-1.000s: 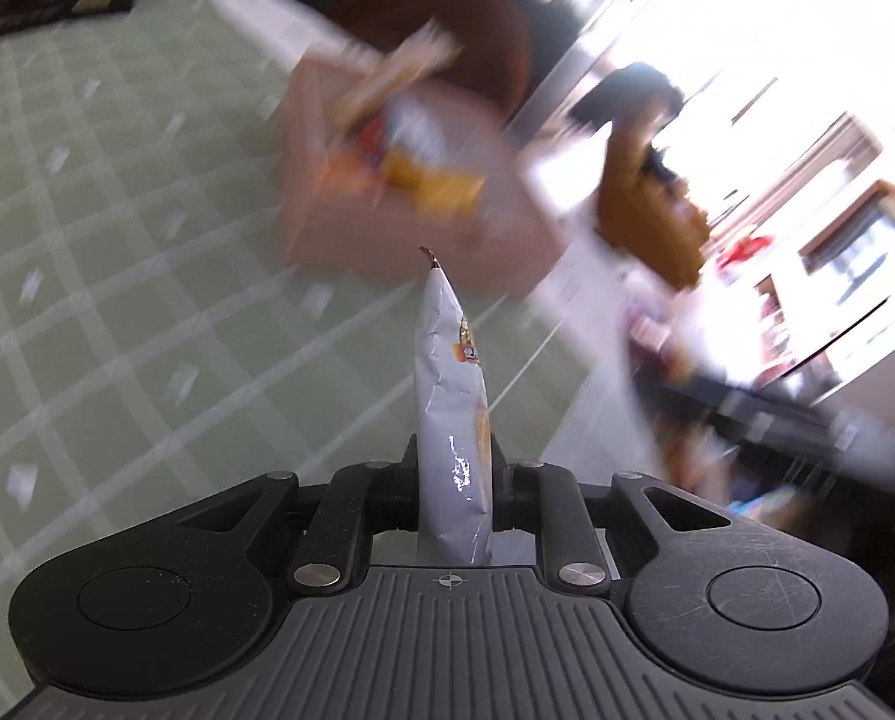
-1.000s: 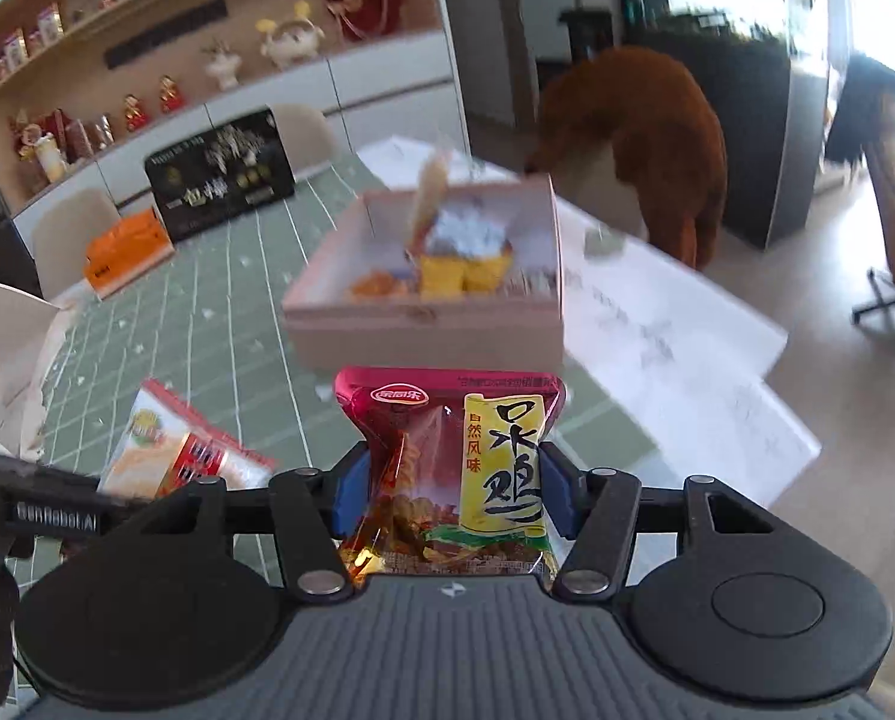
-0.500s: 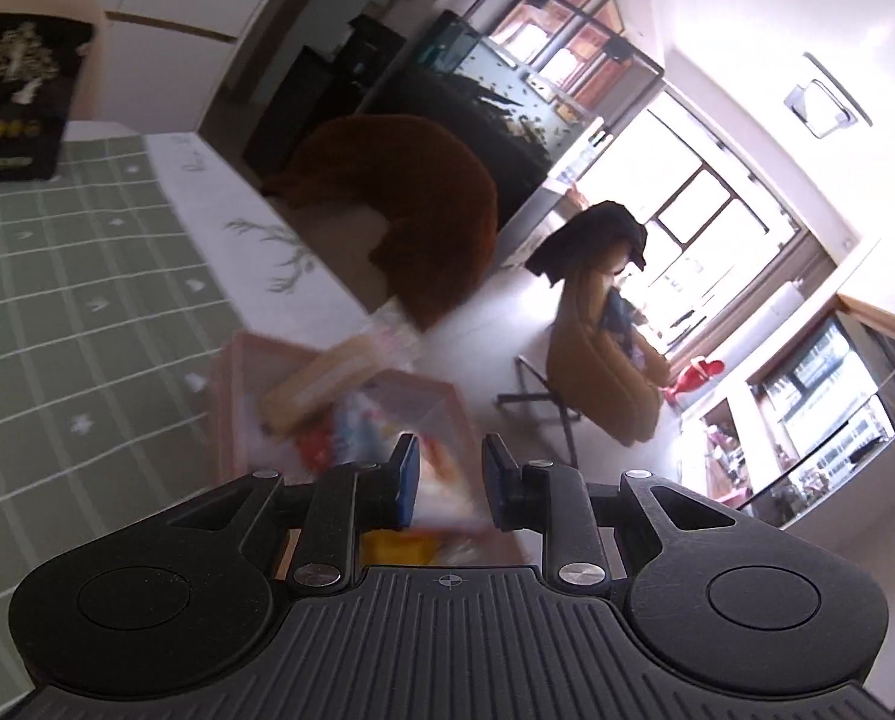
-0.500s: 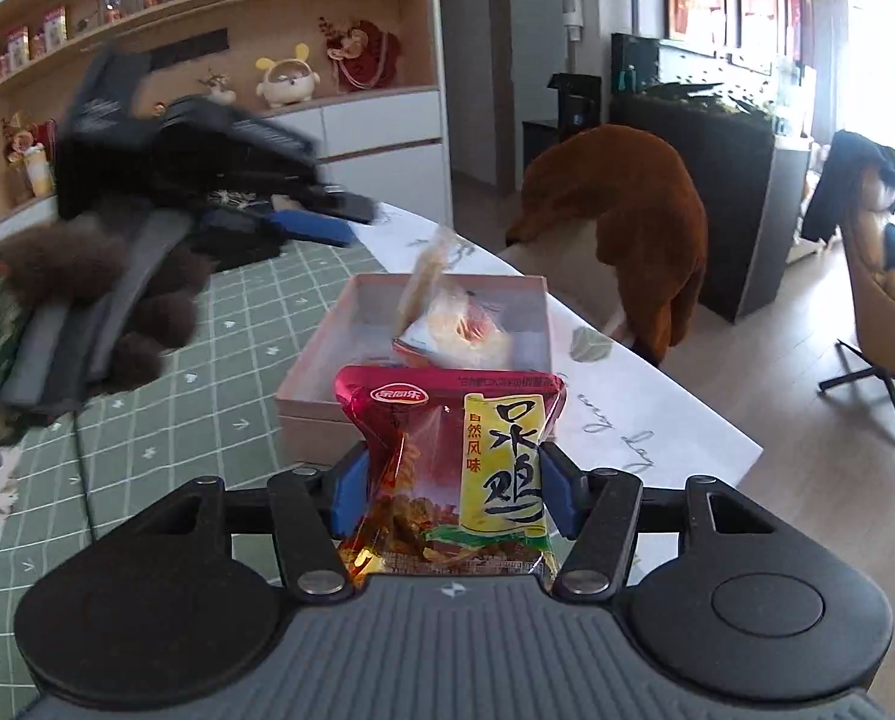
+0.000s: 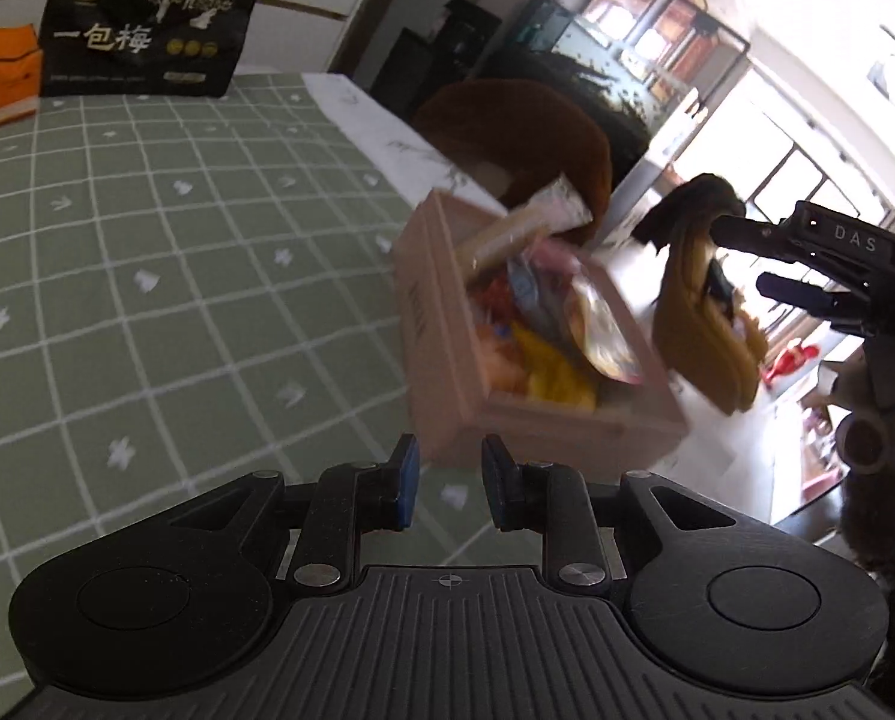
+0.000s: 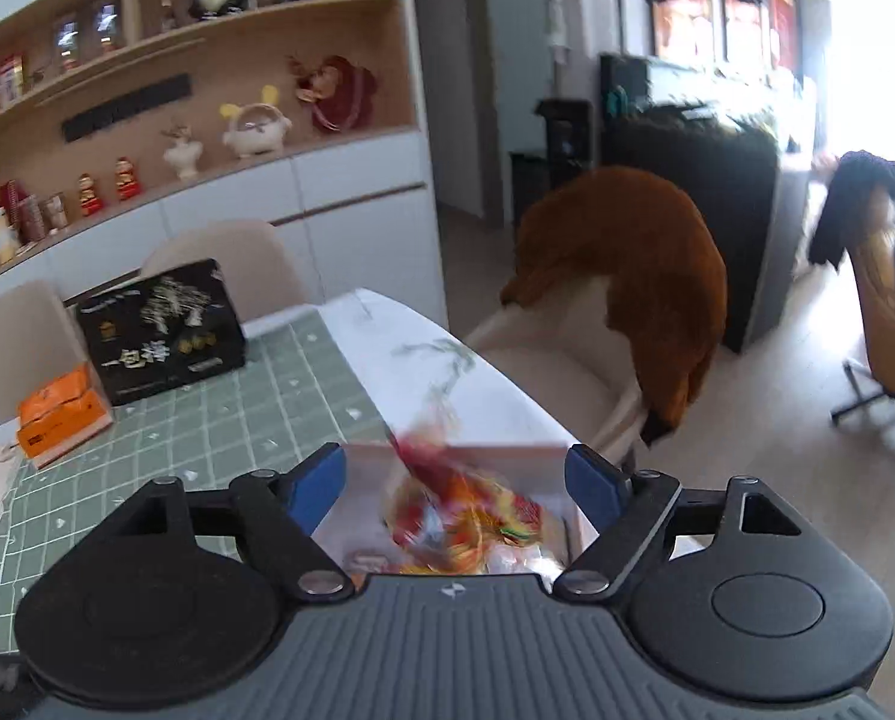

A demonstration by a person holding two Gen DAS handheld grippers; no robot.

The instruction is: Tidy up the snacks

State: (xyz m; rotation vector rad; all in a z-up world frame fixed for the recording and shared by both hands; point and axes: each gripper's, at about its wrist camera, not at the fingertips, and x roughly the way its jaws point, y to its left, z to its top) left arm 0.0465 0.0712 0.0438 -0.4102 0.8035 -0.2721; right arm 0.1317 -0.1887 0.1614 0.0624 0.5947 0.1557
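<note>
Green checked desk (image 5: 147,252): right tongs (image 6: 456,483), angled down, have just spread wide over the snack box (image 5: 441,360), red packet (image 6: 459,510) blurred below; left tongs (image 5: 444,483) are held released, empty.

My left wrist camera looked down along its fingers across the green checked tablecloth (image 5: 147,252), facing the pink snack box (image 5: 447,372) close ahead near the table's right edge. My right wrist camera sat almost directly over that box (image 6: 507,456), facing the wall shelves (image 6: 207,90). Both views shared the box, the black gift bag (image 5: 147,24) (image 6: 159,330) and the brown-draped chair (image 5: 525,132) (image 6: 639,276).
</note>
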